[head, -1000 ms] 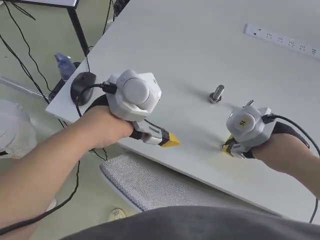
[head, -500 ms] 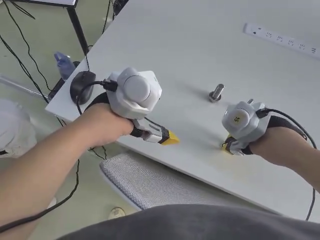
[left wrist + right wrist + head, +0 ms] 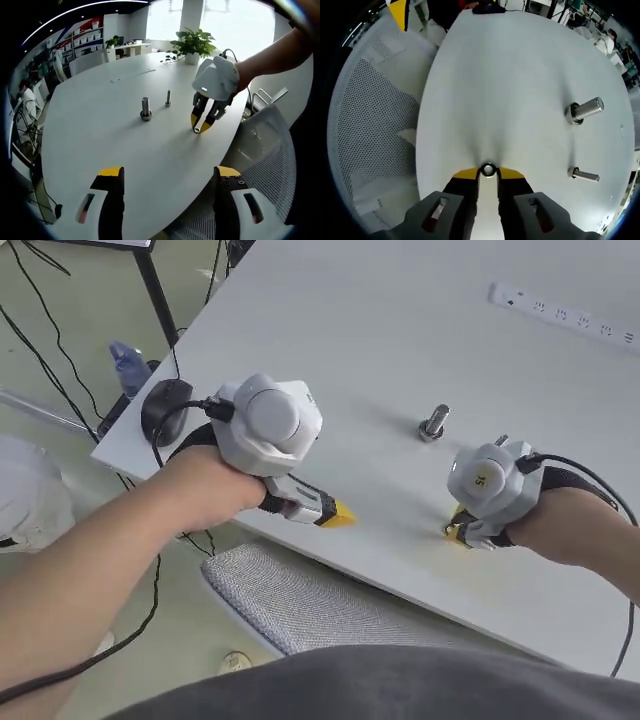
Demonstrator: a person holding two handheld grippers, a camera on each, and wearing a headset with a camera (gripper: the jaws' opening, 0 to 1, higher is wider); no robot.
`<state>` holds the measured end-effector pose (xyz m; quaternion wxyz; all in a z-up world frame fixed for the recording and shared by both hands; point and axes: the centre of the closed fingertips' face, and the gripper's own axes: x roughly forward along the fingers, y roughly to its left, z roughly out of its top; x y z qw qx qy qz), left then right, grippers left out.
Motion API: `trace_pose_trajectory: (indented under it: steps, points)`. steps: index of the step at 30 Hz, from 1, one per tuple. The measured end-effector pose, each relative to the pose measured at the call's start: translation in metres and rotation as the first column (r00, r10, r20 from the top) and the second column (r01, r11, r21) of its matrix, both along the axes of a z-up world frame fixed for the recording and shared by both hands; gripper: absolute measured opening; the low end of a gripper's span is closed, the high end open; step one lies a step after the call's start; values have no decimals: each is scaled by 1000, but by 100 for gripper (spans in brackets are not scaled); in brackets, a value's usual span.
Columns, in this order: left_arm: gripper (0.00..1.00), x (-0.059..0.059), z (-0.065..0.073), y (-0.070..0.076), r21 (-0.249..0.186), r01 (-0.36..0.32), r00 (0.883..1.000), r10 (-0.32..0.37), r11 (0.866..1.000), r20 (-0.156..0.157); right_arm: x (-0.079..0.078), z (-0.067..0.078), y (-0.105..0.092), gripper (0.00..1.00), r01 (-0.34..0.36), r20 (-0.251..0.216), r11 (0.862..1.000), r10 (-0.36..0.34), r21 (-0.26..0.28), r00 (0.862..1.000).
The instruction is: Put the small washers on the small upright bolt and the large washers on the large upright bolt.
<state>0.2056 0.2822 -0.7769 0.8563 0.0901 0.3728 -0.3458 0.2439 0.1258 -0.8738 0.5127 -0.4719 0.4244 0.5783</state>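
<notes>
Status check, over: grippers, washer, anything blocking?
Left gripper open, empty. Right gripper shut on washer. Large bolt, small bolt upright; way open.

The white right gripper (image 3: pixel 457 529) is hiding most of the thin silver bolt (image 3: pixel 501 441) from me — its silver ring washer (image 3: pixel 488 170) is looking too small to size.

White table (image 3: pixel 400 330), grey mesh chair (image 3: pixel 300 605) — yellow-tipped left claw (image 3: pixel 338 515), silver washer (image 3: pixel 488 170), silver large bolt (image 3: pixel 434 425).

Left gripper (image 3: pixel 167 174) held level, fingers (image 3: pixel 111 173) wide apart — right gripper (image 3: pixel 458 531) tipped down, fingers (image 3: pixel 464 175) pinching a small washer (image 3: pixel 488 169).
</notes>
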Motion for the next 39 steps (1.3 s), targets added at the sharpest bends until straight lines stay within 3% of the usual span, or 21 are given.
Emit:
trace_pose_trajectory:
  steps: [4,21,27,29,33,39]
  points:
    - [72,-1,0,0,1,1,1000,-1,1000,-1,2,-1,0,14,-33,19,999,33,-16,999]
    - [72,-1,1,-2,2,3,1000,-3,1000,2,2,0,-1,12,37,4,999,-37,-21,999]
    - [74,1,1,-2,-1,-1,1000,1,1000,9,2,5,-2,12,67,11,998,-67,-16,998]
    - [75,1,1,-1,-2,-1,1000,1,1000,12,1,7,-4,12,97,-11,995,-97,-17,995]
    - [81,5,3,-2,-11,-4,999,4,1000,36,7,11,-9,12,113,-6,993,-114,-13,994]
    - [83,7,6,-5,-10,10,999,-9,1000,41,16,22,-18,12,154,-10,988,-154,-4,988]
